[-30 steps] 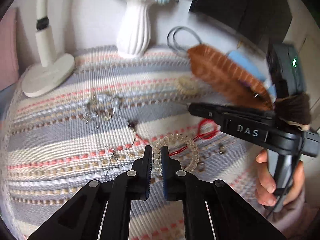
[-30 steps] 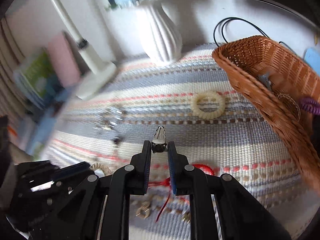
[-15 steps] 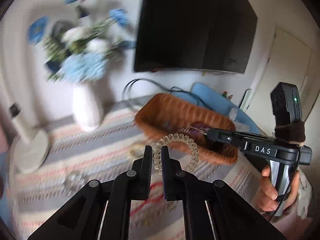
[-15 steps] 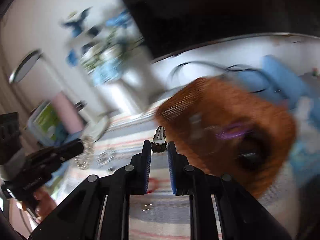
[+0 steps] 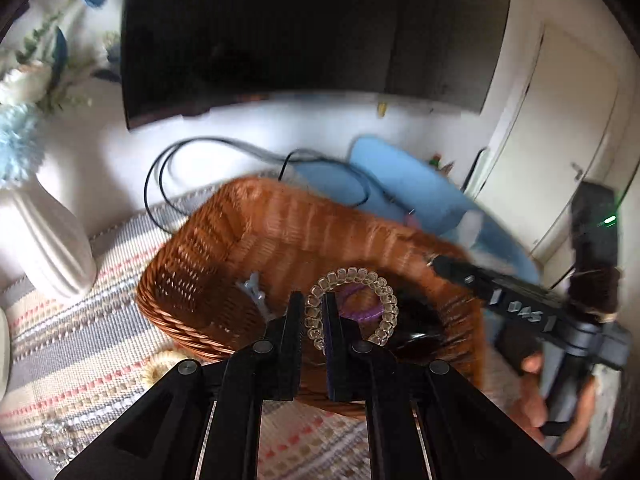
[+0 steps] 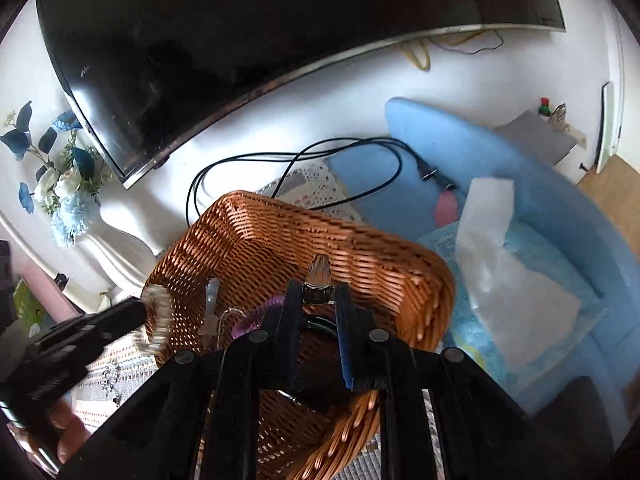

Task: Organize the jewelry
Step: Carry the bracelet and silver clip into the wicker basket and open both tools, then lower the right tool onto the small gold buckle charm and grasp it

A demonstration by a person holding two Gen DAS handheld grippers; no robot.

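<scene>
My left gripper (image 5: 311, 312) is shut on a clear coiled hair tie (image 5: 352, 304) and holds it over the brown wicker basket (image 5: 224, 256). My right gripper (image 6: 318, 300) is shut on a small clear hair clip (image 6: 319, 278), also over the basket (image 6: 320, 236). A purple coiled tie (image 5: 362, 312) and a pale clip (image 5: 252, 286) lie inside the basket. The right gripper shows at the right of the left wrist view (image 5: 436, 266). The left gripper shows at the left of the right wrist view (image 6: 140, 312).
The basket stands on a striped woven mat (image 5: 80, 360). A cream ring (image 5: 160, 366) and a silver chain piece (image 5: 56, 440) lie on the mat. A white vase (image 5: 44, 248) stands left. A black cable (image 6: 300, 160) and blue cushion (image 6: 500, 184) lie behind the basket.
Both grippers have lifted their items off the mat and swung right to above the basket. Each item has stayed held throughout.
</scene>
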